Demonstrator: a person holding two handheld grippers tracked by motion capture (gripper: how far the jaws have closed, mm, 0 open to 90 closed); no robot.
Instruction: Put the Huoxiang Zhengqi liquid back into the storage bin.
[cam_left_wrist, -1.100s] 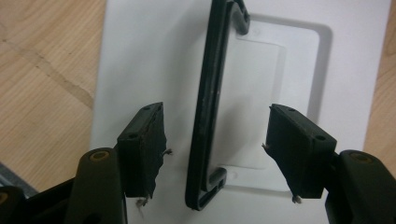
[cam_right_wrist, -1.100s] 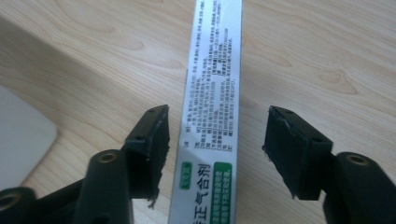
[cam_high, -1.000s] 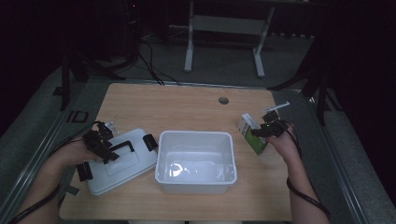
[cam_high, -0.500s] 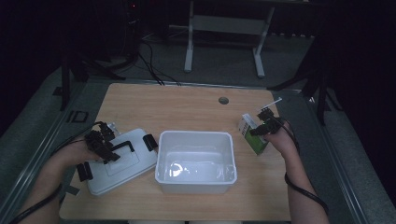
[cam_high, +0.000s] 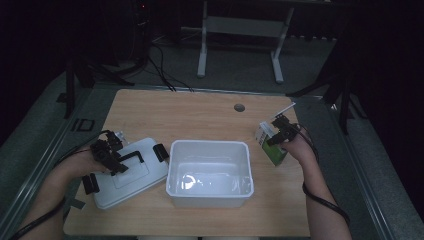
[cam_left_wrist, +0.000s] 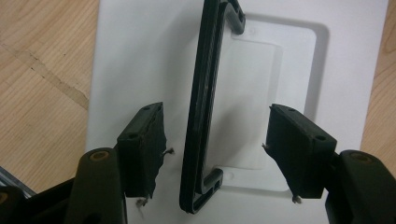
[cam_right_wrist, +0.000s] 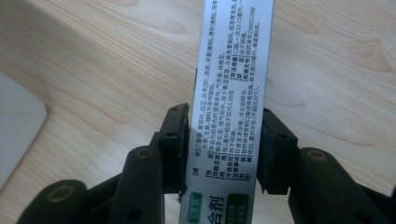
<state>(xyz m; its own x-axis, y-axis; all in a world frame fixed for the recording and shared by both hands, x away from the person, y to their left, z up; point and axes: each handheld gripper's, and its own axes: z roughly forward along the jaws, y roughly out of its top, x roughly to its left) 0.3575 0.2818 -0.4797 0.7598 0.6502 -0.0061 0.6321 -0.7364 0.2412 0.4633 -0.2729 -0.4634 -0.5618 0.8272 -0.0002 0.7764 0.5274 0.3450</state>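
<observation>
While left gripper (cam_left_wrist: 212, 154) gapes over one lid (cam_left_wrist: 140, 56), right gripper (cam_right_wrist: 224, 149) clamps one carton (cam_right_wrist: 233, 70).

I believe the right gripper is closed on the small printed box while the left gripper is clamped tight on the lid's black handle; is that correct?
Not quite. The right gripper has just been closing and does press on the box, but the left gripper is not clamped. The left gripper view shows its jaws open, standing apart on either side of the handle of the lid.
</observation>
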